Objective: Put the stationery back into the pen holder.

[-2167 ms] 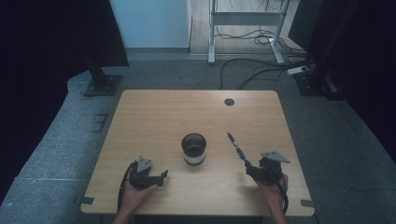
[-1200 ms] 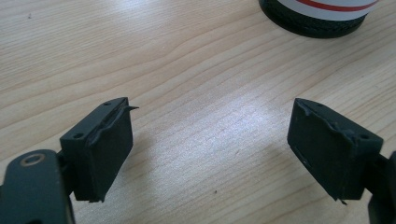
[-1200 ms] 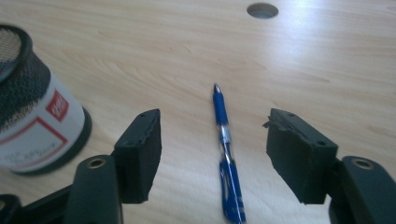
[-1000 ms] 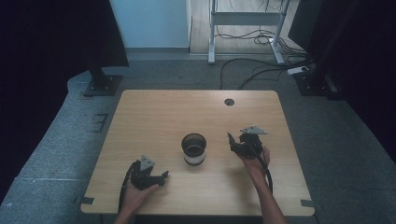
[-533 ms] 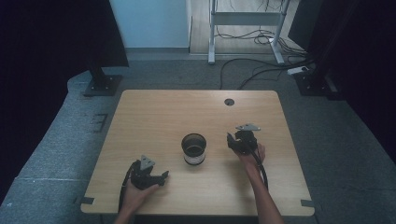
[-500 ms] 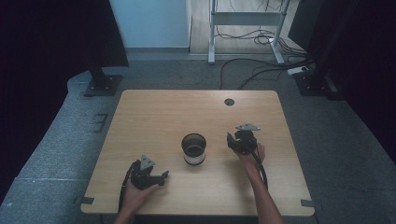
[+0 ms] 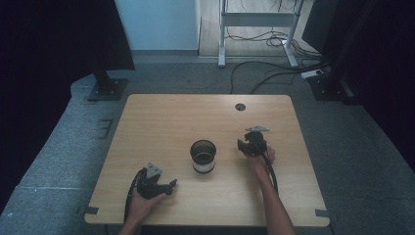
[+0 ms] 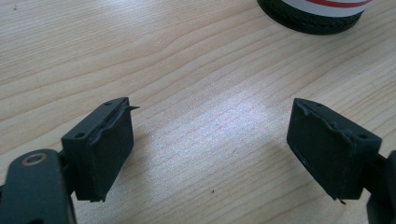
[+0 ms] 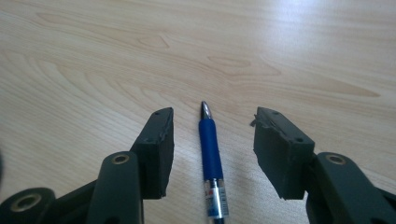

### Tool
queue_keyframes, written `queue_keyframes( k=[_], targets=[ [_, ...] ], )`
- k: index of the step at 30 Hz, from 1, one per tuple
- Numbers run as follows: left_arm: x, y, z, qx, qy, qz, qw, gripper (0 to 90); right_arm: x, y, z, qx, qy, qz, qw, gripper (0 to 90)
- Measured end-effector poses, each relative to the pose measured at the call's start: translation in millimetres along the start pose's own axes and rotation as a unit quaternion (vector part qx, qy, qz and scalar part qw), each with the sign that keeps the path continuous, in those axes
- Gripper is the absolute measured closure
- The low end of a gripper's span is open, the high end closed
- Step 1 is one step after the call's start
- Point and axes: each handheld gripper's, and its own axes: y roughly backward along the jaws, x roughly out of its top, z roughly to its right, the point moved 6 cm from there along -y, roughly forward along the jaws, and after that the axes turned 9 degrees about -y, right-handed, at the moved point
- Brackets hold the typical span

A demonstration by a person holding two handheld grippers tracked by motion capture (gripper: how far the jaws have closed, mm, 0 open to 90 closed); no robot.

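A blue pen (image 9: pixel 211 154) with a dark tip lies flat on the wooden table (image 7: pixel 161 122), pointing away from the camera in the right gripper view. My right gripper (image 9: pixel 212 119) is open and straddles it, one jaw on each side, neither touching it. In the high view that right gripper (image 7: pixel 243 146) sits to the right of a dark cup (image 7: pixel 203 155) with a white band. My left gripper (image 7: pixel 169 184) rests near the front left, open, nothing between its pads (image 8: pixel 109 149). The cup's base (image 8: pixel 317 14) shows ahead of it.
A round cable hole (image 7: pixel 240 106) sits near the table's far edge. Beyond the table, a black stand base (image 7: pixel 105 88) and loose cables (image 7: pixel 264 73) lie on the grey floor. Bare wood surrounds the cup.
My right gripper moved forward and left from the front right edge and now straddles the pen, covering it in the high view. The left gripper and cup stayed still.
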Motion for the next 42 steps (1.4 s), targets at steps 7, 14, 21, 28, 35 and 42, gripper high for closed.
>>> queue_keyframes(
  k=[7,14,21,28,35,42],
  targets=[
    [0.0,-0.3,0.2,0.002,-0.002,-0.001,1.0000,15.0,-4.8,-10.8,1.6,-0.004,-0.001,-0.011,0.9999,47.3],
    [0.0,-0.7,0.5,0.001,-0.004,-0.004,1.0000,15.0,-10.0,-15.9,2.4,-0.015,0.006,-0.024,0.9996,49.8],
    [-0.1,-0.9,1.4,0.004,-0.008,-0.006,0.9999,15.0,-10.4,-14.4,5.6,-0.025,-0.006,-0.018,0.9995,61.9],
    [0.0,-1.1,1.5,0.002,-0.008,-0.006,0.9999,15.3,-10.3,-11.9,10.9,-0.029,-0.021,-0.022,0.9991,78.2],
    [-0.1,-1.5,0.8,-0.002,-0.005,-0.008,1.0000,15.4,-7.1,-4.7,17.7,-0.024,-0.029,-0.015,0.9992,78.9],
    [-0.1,-2.0,1.2,0.000,-0.006,-0.010,0.9999,15.5,3.4,25.1,13.8,-0.008,-0.020,0.024,0.9995,79.0]
  ],
)
